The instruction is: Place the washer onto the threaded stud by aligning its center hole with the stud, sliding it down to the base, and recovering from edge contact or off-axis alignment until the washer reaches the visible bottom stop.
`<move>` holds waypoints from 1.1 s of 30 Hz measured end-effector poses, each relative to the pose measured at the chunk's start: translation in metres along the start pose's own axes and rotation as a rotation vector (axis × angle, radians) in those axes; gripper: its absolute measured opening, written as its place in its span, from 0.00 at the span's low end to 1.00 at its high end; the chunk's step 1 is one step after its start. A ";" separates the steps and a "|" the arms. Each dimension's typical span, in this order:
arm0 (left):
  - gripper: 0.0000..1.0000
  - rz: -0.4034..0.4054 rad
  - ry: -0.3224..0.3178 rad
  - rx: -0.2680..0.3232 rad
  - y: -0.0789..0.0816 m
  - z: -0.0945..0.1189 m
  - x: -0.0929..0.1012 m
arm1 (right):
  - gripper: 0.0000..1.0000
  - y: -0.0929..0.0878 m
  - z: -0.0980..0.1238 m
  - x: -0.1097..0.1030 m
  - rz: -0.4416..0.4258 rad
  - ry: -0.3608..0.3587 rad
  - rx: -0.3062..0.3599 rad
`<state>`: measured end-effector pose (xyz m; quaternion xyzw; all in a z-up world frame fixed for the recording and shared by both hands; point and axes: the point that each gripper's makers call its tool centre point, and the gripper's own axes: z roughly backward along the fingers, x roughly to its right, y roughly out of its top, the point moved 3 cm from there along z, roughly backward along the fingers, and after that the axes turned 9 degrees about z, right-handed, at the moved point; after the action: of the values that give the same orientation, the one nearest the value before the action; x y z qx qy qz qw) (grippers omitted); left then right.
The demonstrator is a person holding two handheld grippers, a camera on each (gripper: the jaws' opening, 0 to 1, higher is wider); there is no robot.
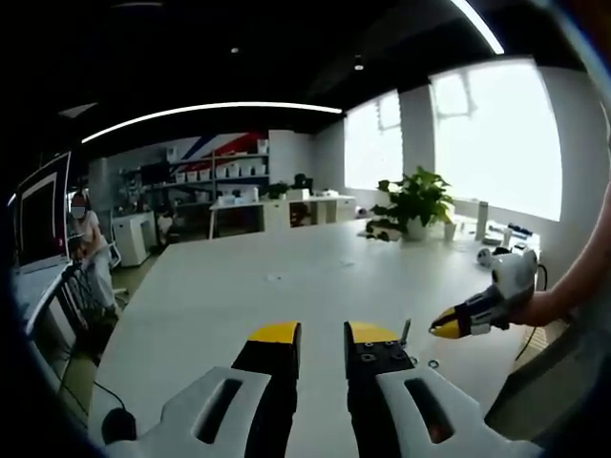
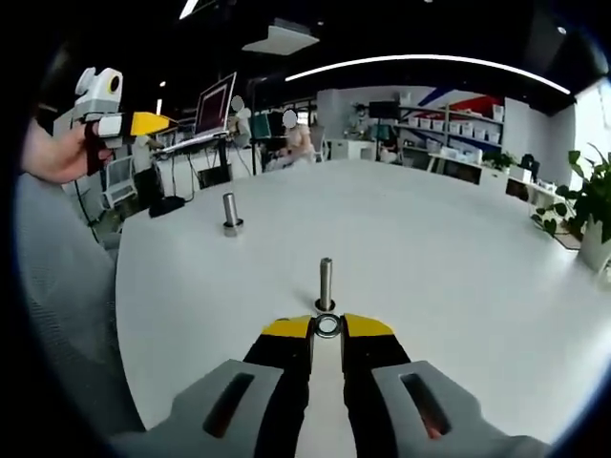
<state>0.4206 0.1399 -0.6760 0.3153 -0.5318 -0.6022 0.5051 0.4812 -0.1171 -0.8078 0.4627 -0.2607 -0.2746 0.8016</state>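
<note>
One washer (image 2: 327, 325) sits pinched flat between the yellow tips of our right gripper (image 2: 327, 327), just short of the near stud (image 2: 326, 282), which stands upright on the white table (image 2: 458, 267) with what looks like a ring already at its foot. We judge the hole is not yet over the stud's top. A second stud (image 2: 230, 212) stands farther off to the left. Our left gripper (image 1: 323, 336) hovers over the table with its jaws parted and nothing between them; in the right gripper view a hand holds it up at the far left. If we come down tilted or off centre, the washer's edge could catch on the threads, jam crooked, or slip from our grip.
</note>
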 end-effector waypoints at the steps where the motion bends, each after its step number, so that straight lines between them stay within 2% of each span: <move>1: 0.16 0.000 0.000 0.000 0.000 0.000 0.000 | 0.13 0.001 0.000 0.000 0.005 -0.001 0.003; 17: 0.16 0.007 0.001 0.009 0.003 0.001 -0.001 | 0.13 0.033 -0.013 0.006 0.039 -0.003 0.049; 33: 0.16 0.007 0.003 0.018 0.005 0.001 -0.001 | 0.13 0.042 -0.028 0.007 0.051 0.014 0.047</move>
<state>0.4216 0.1419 -0.6710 0.3190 -0.5377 -0.5950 0.5051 0.5131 -0.0875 -0.7819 0.4765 -0.2732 -0.2447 0.7991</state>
